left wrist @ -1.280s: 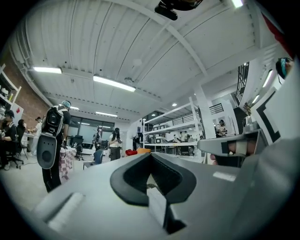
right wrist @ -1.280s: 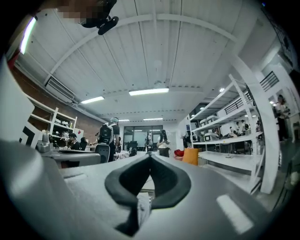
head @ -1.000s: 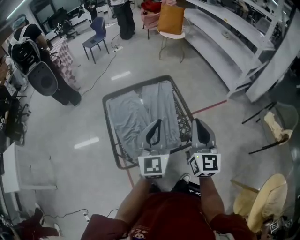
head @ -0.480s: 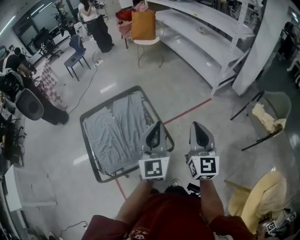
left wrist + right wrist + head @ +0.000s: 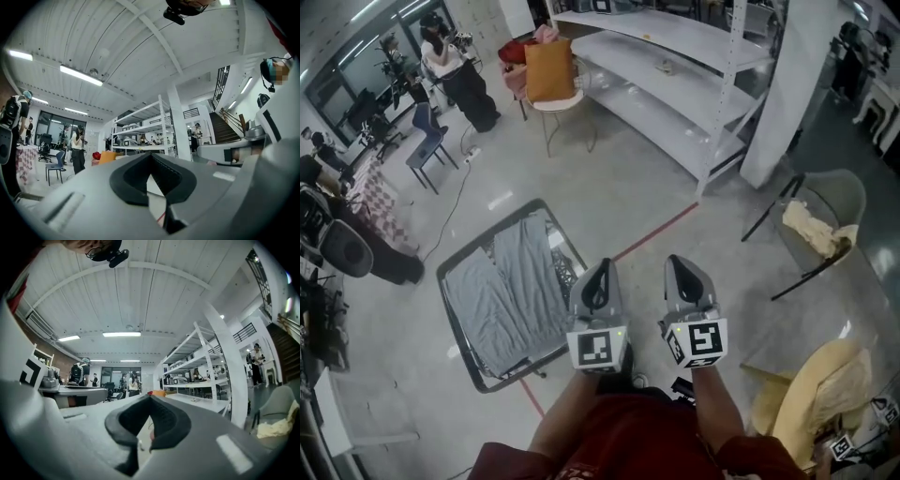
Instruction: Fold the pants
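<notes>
Both tools are pinched fully closed with nothing between the jaws. The left tool (image 5: 600,269) and right tool (image 5: 677,262) are held side by side and roughly level in front of the person's red shirt (image 5: 628,441), above bare concrete floor (image 5: 675,169).

The grey pants (image 5: 502,291) lie spread flat, legs side by side, on a low dark-framed bench (image 5: 520,375). In the head view the bench sits left of the left tool, and neither tool touches the pants.

A red floor line (image 5: 652,232) runs past the bench's far corner. Beyond it stand white shelving (image 5: 675,56) and a chair holding an orange cushion (image 5: 549,68).
</notes>
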Available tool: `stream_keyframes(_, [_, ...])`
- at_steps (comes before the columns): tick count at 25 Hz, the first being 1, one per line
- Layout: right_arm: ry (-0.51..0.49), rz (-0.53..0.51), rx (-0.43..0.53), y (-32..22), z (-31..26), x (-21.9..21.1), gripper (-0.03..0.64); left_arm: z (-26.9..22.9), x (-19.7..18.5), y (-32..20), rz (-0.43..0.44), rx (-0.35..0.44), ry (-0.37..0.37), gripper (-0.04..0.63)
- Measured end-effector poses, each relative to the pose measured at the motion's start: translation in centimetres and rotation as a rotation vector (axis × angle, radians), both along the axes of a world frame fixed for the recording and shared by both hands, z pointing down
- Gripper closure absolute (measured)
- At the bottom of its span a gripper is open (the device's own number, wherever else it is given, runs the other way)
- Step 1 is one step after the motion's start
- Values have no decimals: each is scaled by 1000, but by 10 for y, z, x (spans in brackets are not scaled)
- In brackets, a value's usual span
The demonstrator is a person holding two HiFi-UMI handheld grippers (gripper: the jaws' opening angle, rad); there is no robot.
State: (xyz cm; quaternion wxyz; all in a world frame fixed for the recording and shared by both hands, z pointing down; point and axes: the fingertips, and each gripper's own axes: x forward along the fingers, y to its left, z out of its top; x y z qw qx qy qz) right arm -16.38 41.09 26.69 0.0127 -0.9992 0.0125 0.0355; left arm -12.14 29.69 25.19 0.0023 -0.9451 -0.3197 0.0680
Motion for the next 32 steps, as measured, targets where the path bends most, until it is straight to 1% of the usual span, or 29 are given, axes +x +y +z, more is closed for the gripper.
stream_keyframes(3, [14, 18, -56, 15, -2, 0, 615, 1, 5, 24, 36, -6, 0, 592])
stream_keyframes(5, [17, 27, -74, 26, 0, 2, 615, 3, 9, 39, 61, -9, 4, 591])
stream_keyframes(8, [12, 41, -77, 44, 8, 15, 615, 10, 21, 62, 99, 0, 15, 591])
stream_keyframes(12, [-7, 56, -71, 67, 18, 39, 615, 23, 45, 83, 89, -13, -13, 591])
stream_keyframes(16, [-21, 21, -80, 79, 18, 79, 615, 21, 80, 94, 59, -24, -14, 592])
stream_keyframes(22, [-32, -80, -65, 85, 15, 164, 615, 23, 155, 96, -33, -45, -33, 592])
stream_keyframes(25, [-54, -136, -69, 78, 17, 207, 615, 27, 191, 89, -77, -58, -55, 592])
stream_keyframes(32, [-87, -276, -104, 51, 16, 292, 615, 30, 265, 63, -197, -89, -71, 591])
